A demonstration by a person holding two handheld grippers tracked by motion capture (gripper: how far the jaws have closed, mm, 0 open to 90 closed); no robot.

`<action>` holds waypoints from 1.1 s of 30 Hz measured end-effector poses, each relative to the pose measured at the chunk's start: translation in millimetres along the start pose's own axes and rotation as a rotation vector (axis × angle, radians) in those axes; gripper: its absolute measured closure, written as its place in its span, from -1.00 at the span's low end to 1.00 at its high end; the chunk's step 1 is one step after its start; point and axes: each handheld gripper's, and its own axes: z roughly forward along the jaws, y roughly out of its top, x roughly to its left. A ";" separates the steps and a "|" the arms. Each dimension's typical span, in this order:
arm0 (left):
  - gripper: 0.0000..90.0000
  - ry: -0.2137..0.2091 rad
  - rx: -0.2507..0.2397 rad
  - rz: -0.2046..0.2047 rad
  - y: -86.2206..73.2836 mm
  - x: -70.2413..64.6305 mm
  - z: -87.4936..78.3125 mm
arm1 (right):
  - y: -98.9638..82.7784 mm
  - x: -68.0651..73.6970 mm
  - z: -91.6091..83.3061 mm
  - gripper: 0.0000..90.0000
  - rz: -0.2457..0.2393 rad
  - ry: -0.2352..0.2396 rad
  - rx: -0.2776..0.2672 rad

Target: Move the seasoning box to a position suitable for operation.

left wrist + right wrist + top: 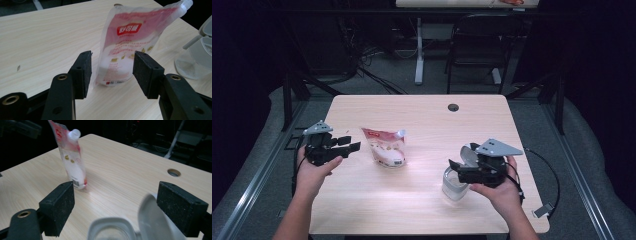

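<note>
A red and white spouted pouch (384,147) stands upright on the wooden table (422,120), left of centre. My left gripper (349,143) hovers just left of it, held in a hand. In the left gripper view the open jaws (112,72) frame the pouch (127,45) with nothing between the pads. A clear plastic container (455,184) with its flip lid (469,154) raised sits at the front right. My right gripper (454,167) hangs over it, open. In the right gripper view the container (110,230) and lid (152,220) lie below the wide jaws (116,202), the pouch (72,162) beyond.
A round cable hole (453,107) marks the table's far edge. Behind the table stand a dark chair (477,45) and a white desk leg (419,50). Cables trail off the table's right edge (547,170).
</note>
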 end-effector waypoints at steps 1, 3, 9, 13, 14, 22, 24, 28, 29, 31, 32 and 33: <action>0.10 -0.005 0.001 0.004 1.9 -0.6 1.8 | 2.4 4.2 5.4 -0.66 -0.023 0.002 0.001; 0.10 0.010 -0.011 0.018 5.0 0.0 4.8 | 6.8 11.9 16.3 -0.51 -0.054 0.003 -0.001; 0.18 -0.027 -0.036 -0.019 3.3 9.7 15.5 | 20.3 20.3 46.8 0.04 -0.062 0.069 -0.027; 0.19 -0.027 -0.038 0.011 4.1 11.0 22.3 | 26.6 20.3 67.7 0.21 -0.021 0.136 -0.032; 0.19 -0.026 -0.038 0.014 4.3 11.4 24.2 | 28.0 20.7 73.2 0.23 -0.013 0.142 -0.033; 0.30 -0.089 -0.063 0.011 5.1 12.5 33.0 | 30.9 22.4 112.6 0.33 0.021 0.178 0.026; 0.36 -0.090 -0.061 0.008 4.4 14.3 33.7 | 32.0 24.9 119.6 0.35 0.012 0.183 0.045; 0.43 -0.088 -0.057 0.011 4.0 14.6 33.4 | 35.5 31.9 130.3 0.37 -0.011 0.178 0.054; 0.44 -0.086 -0.057 0.009 4.0 14.0 33.2 | 36.4 32.9 132.5 0.37 -0.015 0.180 0.056; 0.48 -0.082 -0.053 0.008 3.9 13.7 32.9 | 37.8 34.7 136.3 0.37 -0.015 0.181 0.058; 0.50 -0.084 -0.052 0.008 3.8 13.9 32.6 | 38.1 35.3 138.5 0.37 -0.011 0.181 0.054; 0.53 -0.079 -0.052 0.013 3.9 14.2 32.3 | 38.4 35.5 140.5 0.39 -0.005 0.188 0.052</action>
